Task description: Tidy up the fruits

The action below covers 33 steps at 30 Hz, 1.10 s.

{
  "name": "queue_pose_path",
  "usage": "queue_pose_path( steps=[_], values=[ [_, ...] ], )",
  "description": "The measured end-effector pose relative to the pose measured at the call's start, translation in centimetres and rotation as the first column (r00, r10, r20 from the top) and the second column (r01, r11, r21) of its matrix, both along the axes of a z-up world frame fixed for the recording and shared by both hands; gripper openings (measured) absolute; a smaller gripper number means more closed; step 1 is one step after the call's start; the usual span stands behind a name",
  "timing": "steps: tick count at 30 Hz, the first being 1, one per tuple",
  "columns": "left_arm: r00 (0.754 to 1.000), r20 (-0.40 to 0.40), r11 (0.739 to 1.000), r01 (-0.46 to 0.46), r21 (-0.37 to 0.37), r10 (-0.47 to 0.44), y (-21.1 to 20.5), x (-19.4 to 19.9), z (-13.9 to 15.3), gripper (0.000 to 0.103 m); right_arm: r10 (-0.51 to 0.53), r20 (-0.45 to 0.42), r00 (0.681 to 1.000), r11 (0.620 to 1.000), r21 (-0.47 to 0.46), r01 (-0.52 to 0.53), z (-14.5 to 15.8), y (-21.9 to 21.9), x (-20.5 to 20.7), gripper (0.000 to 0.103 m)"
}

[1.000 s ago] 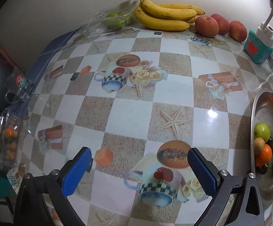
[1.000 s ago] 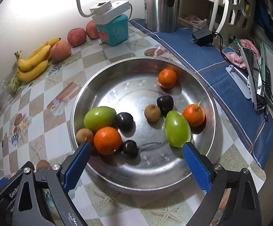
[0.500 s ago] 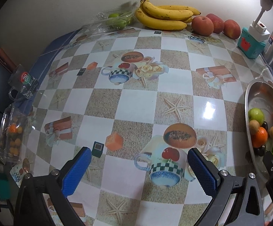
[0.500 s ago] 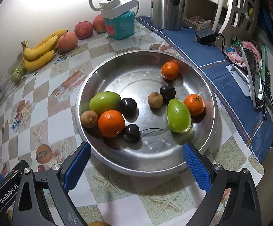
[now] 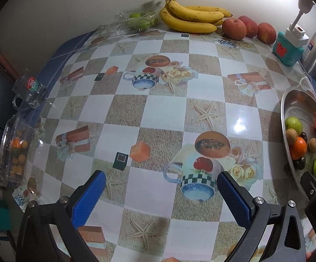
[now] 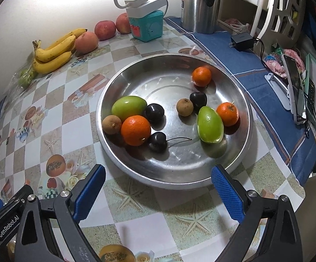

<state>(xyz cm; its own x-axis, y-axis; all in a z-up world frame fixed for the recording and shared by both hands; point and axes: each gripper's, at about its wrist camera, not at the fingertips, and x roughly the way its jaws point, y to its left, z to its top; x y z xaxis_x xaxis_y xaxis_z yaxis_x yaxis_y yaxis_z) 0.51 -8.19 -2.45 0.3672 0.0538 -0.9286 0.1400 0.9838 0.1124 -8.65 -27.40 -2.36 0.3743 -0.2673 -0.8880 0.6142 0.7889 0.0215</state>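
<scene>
Both tools have drawn back and up over the last second: in the left wrist view more of the worktop [image 5: 166, 118] shows than before and the bowl [image 5: 289, 100] has slid further into frame at the right, while in the right wrist view the bowl now sits further from the blue pads. That reads as a pull-away from the bowl with nothing carried, which would fit either a pause before reaching for a fruit or a retreat after setting one down; the pictures do not settle which.

Going left to right: a clear box [image 5: 14, 148] of small orange fruit stands at the worktop's left edge, bananas [image 5: 190, 17] and apples [image 5: 234, 28] lie along the back wall, and the bowl at the right holds two green fruits [image 6: 128, 107], three oranges [image 6: 135, 130], dark plums [image 6: 154, 112] and two small brown fruits [image 6: 111, 124], all mixed together.

The left tool [image 5: 160, 194] is spread wide, holds nothing and hangs clear of the worktop. The right tool [image 6: 158, 187] is likewise wide apart and empty, poised just short of the bowl's near rim, touching nothing.
</scene>
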Motion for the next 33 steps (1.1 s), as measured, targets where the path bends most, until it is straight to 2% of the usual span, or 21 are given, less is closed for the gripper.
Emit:
queue_pose_path(
  steps=[14,33],
  values=[
    [0.999,0.034,1.0,-0.003,-0.011,0.003,0.9,-0.6,1.2,0.103,0.023,-0.004,1.0,1.0,-0.013,-0.023,0.6,0.7,-0.2,0.097],
    [0.999,0.018,1.0,-0.026,-0.004,0.026,1.2,-0.2,0.7,0.103,0.046,-0.013,0.999,0.999,-0.007,-0.046,0.2,0.8,0.3,0.097]
  ],
)
